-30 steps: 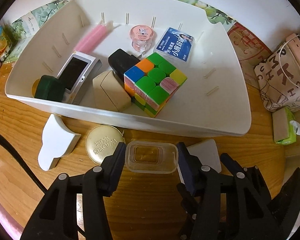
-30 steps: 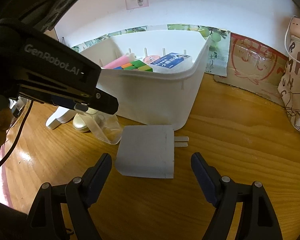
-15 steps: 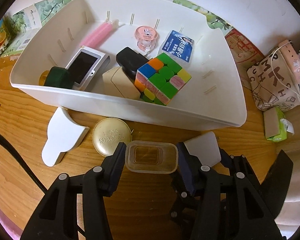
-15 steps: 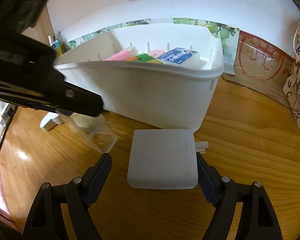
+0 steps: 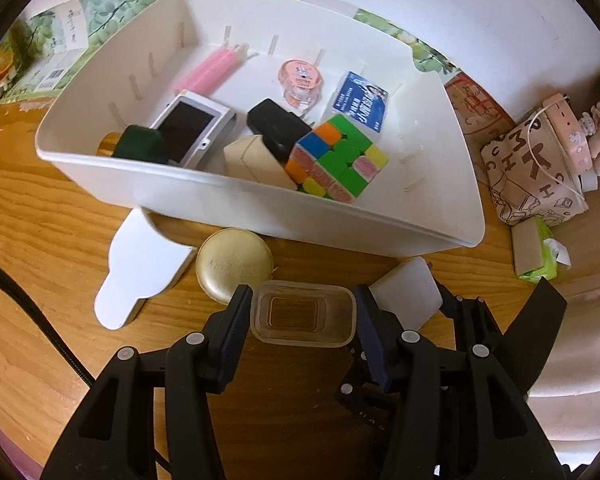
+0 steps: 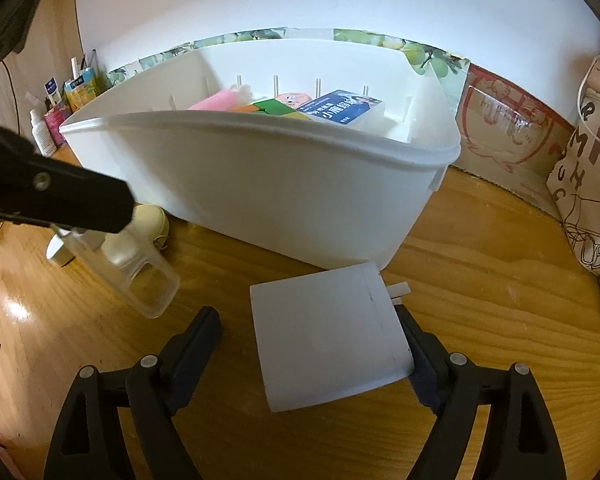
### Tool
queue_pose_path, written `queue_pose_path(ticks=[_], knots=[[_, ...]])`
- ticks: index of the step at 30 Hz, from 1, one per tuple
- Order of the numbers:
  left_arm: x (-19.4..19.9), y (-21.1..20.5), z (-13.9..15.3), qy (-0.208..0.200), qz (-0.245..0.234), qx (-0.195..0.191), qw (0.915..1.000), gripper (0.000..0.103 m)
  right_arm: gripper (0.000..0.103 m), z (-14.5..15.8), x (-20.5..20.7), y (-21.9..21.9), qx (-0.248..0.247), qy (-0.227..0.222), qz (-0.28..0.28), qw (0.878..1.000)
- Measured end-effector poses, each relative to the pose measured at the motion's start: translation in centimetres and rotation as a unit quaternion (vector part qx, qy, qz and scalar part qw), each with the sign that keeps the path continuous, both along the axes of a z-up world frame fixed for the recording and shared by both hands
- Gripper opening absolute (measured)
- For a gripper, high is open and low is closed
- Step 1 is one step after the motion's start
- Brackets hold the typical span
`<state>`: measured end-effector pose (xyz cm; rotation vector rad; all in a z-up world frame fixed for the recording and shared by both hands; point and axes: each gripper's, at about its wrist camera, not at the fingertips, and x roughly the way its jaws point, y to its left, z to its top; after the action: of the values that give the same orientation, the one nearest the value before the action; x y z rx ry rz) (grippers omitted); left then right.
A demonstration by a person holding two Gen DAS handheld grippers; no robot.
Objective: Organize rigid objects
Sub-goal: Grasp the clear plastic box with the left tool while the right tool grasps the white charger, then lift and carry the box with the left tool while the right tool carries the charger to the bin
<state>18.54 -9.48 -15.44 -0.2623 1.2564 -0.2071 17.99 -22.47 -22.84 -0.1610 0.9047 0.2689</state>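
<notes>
Left wrist view: the left gripper (image 5: 303, 312) has its jaws clenched on a small clear plastic box (image 5: 303, 314), pinched across its short ends, open mouth facing the lens. It hangs just above the wooden tabletop (image 5: 52, 240), short of the white bin (image 5: 260, 208). The box looks light, thin-walled and slick — likely to flex or squirt out under a hard squeeze, so the present hold across the stiffer rim seems the right one.

In the right wrist view the right gripper (image 6: 316, 344) is spread wide around a flat white charger (image 6: 328, 336) lying on the tabletop, prongs (image 6: 398, 292) pointing toward the bin. The right jaw sits against the charger's edge; the left jaw stands apart from it, so nothing is gripped yet. The charger should be rigid and denser than the box, with smooth faces; I would take it across the two flat side edges, away from the prongs, and square it up first since it lies skewed between the jaws.

Beyond them, a gold round tin (image 5: 234, 266) and a white curved piece (image 5: 140, 268) wait beside the bin. Inside the bin already lie a puzzle cube (image 5: 336, 160), a black adapter (image 5: 276, 128), a pink tube (image 5: 214, 70) and a blue card box (image 5: 360, 100).
</notes>
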Motion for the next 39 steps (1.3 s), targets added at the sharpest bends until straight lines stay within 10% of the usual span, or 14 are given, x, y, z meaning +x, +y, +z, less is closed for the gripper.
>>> queue_pose_path(ticks=[19,24,39], knots=[[-5.1,3.7,2.7,-0.036,0.043,0.004,0.9984,0.055,0.088,0.1,-0.2,-0.1,-0.001,0.0,0.0,1.0],[-7.2,5.0,2.7,-0.03,0.081,0.016,0.9962,0.055,0.069,0.3,-0.4,-0.9,0.004,-0.009,-0.025,1.0],[-11.6,5.0,2.6,-0.04,0.146,0.033,0.988,0.055,0.06,0.7,-4.4,-1.9,0.042,0.002,0.019,0.999]])
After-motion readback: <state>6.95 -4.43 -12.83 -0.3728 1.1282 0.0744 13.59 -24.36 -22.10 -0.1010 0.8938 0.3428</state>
